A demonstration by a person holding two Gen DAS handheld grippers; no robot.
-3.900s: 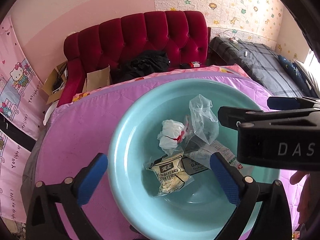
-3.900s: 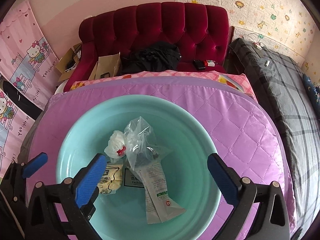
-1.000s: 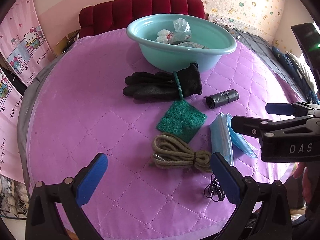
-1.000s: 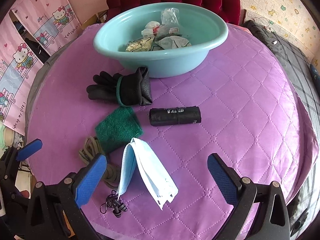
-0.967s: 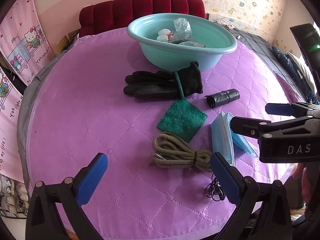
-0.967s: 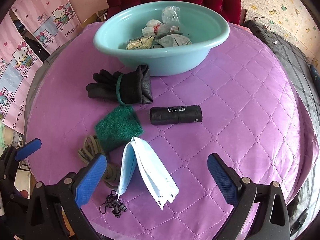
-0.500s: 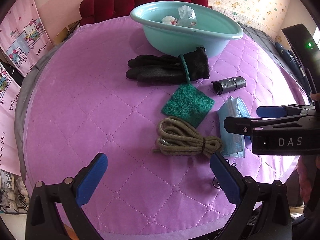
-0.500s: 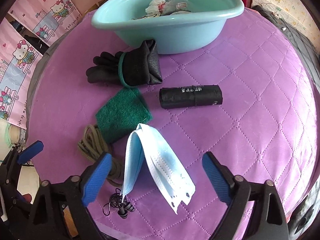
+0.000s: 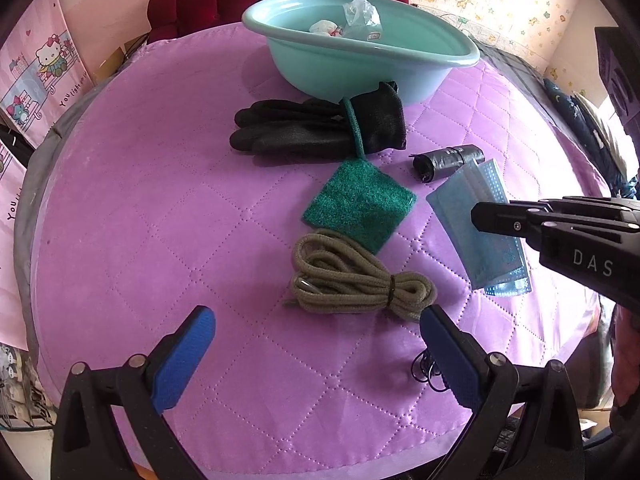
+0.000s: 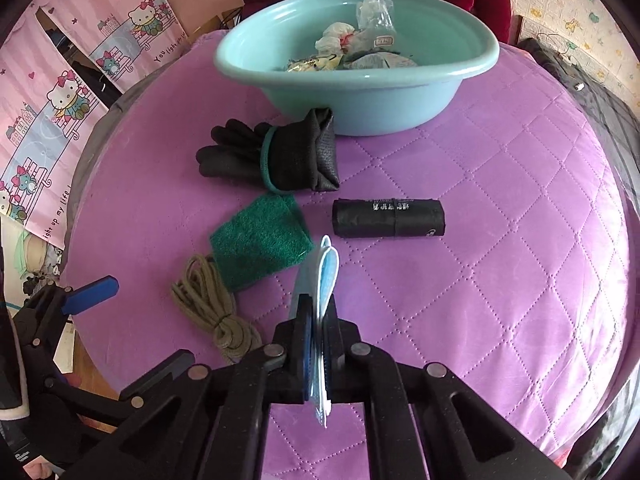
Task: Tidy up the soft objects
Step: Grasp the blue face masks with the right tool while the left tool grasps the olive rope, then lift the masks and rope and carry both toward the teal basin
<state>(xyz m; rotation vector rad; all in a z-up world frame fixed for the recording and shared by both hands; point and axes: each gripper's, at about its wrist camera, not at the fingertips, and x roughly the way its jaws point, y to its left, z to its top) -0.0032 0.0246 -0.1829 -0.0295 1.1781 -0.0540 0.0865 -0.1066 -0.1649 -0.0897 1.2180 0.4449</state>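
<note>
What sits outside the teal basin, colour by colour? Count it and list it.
Black: 3 (knit glove bundle, rolled plastic bags, tangled earphones)
Green: 1 (square scouring pad)
Olive: 1 (coiled rope)
Blue: 1 (stack of face masks, in the right gripper)
Total: 6

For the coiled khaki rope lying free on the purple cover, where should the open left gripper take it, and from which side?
Grip the khaki rope at its black band, where the strands are bunched narrowest. Bring the left gripper down from above, its fingers straddling the bundle, since the rope lies flat on the purple cover.
</note>
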